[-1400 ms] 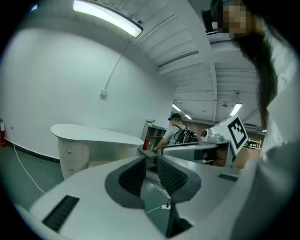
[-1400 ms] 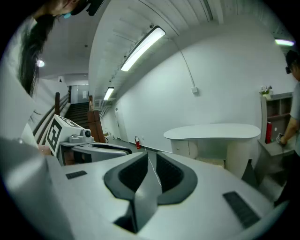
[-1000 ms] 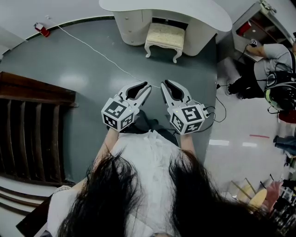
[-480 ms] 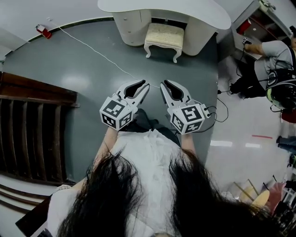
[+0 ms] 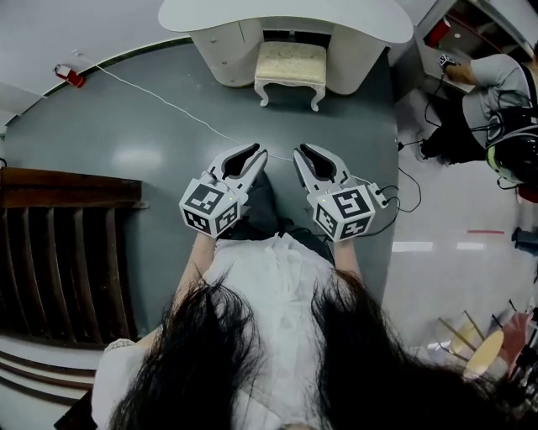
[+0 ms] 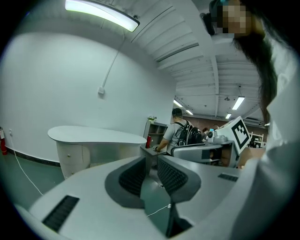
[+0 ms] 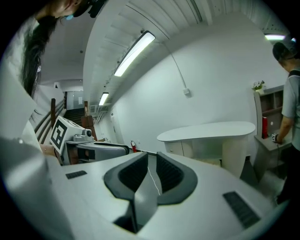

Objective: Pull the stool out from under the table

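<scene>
A cream stool [image 5: 290,70] with a padded seat and curved legs stands tucked into the knee gap of the white curved table [image 5: 286,17] at the top of the head view. My left gripper [image 5: 261,154] and right gripper [image 5: 299,152] hover side by side over the grey floor, well short of the stool, both pointing toward it. Each is shut with nothing between its jaws. The table [image 6: 96,136] shows in the left gripper view, and the table [image 7: 206,132] also in the right gripper view; the stool is hidden behind the jaws in both.
A white cable [image 5: 168,105] runs across the floor from a red object [image 5: 69,76] at the wall toward my grippers. A dark wooden railing [image 5: 59,243] lies at the left. A person [image 5: 492,92] with a backpack stands at shelves on the right.
The stool and table have slid up and slightly left in the head view, and both grippers have shifted forward a little. Jaws stay shut.
</scene>
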The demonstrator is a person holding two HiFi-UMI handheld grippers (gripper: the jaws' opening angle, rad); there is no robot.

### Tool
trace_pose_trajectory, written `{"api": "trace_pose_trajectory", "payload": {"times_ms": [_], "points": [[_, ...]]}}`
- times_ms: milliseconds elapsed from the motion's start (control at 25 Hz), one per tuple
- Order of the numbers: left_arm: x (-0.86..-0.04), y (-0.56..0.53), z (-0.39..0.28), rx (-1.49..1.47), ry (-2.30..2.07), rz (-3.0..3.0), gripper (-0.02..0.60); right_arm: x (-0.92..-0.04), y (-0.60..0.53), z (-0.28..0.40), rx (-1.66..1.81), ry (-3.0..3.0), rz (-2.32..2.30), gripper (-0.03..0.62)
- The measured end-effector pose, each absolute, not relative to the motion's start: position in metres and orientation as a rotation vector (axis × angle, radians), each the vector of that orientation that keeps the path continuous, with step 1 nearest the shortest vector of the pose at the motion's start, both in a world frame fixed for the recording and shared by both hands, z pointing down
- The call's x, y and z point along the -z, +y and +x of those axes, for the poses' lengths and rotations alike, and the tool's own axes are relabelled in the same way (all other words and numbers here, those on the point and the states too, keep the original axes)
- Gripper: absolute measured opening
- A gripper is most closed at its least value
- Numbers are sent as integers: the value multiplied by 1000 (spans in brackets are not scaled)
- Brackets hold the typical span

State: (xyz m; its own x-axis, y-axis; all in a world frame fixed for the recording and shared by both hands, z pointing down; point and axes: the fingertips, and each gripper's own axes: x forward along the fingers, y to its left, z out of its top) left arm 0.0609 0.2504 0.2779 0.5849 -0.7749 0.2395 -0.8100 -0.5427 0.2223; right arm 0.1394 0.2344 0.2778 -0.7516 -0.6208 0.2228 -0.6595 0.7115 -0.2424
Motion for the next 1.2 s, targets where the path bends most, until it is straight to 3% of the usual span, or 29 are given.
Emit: {"api": "trace_pose_trajectory", "payload": {"times_ms": [600, 1200], "points": [[-293, 105, 7, -155, -1084, 2574, 86, -300, 94, 92, -519, -2676, 1224, 66], [-357, 31, -68, -210, -963, 2489, 86, -358, 19, 56, -613, -2527, 1272, 66]]}}
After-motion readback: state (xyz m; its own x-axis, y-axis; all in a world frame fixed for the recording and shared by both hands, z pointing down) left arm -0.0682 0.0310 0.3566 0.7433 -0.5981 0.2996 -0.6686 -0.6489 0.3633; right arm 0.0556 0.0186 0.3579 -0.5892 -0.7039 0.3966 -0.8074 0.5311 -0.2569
